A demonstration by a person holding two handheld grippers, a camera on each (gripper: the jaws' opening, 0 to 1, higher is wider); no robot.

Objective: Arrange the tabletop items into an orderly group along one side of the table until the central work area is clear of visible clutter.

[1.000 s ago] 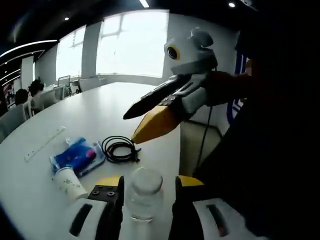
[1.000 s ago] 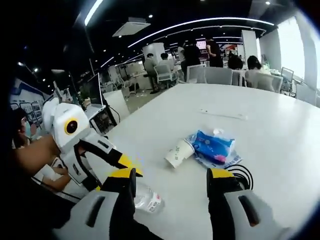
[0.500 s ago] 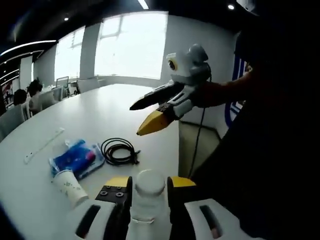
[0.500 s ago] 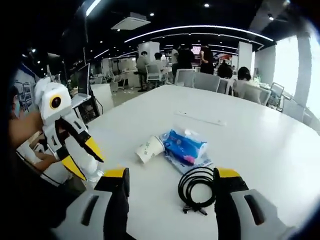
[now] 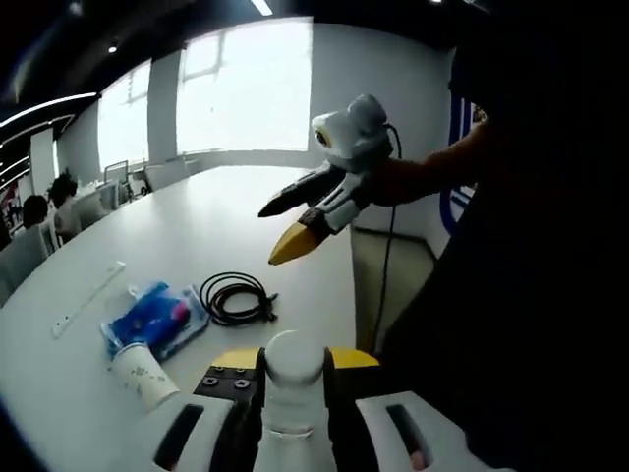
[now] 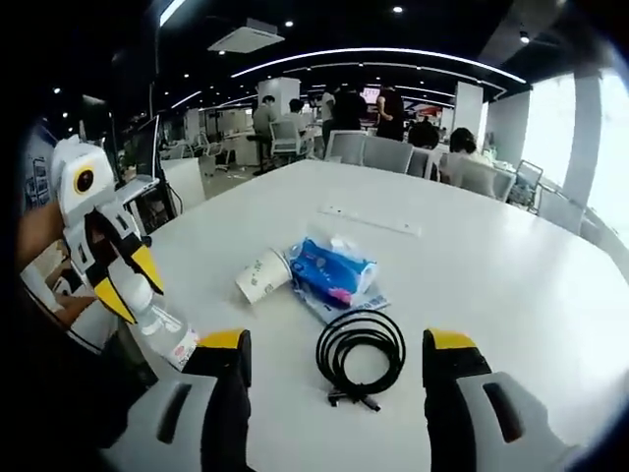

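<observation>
Right gripper view: the cable (image 6: 360,356) lies between the spread jaws of the right tool (image 6: 339,362). The left tool (image 5: 295,362) pinches the bottle (image 5: 293,388).

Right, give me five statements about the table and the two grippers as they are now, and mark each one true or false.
1. The left gripper is shut on the clear bottle. True.
2. The right gripper holds the black cable. False: its jaws stand wide apart and the coiled cable lies on the table between them.
3. The paper cup stands upright. False: it lies on its side, next to the blue tissue pack.
4. The black cable is coiled. True.
5. A long white strip lies on top of the blue tissue pack. False: it lies apart, farther along the table.
</observation>
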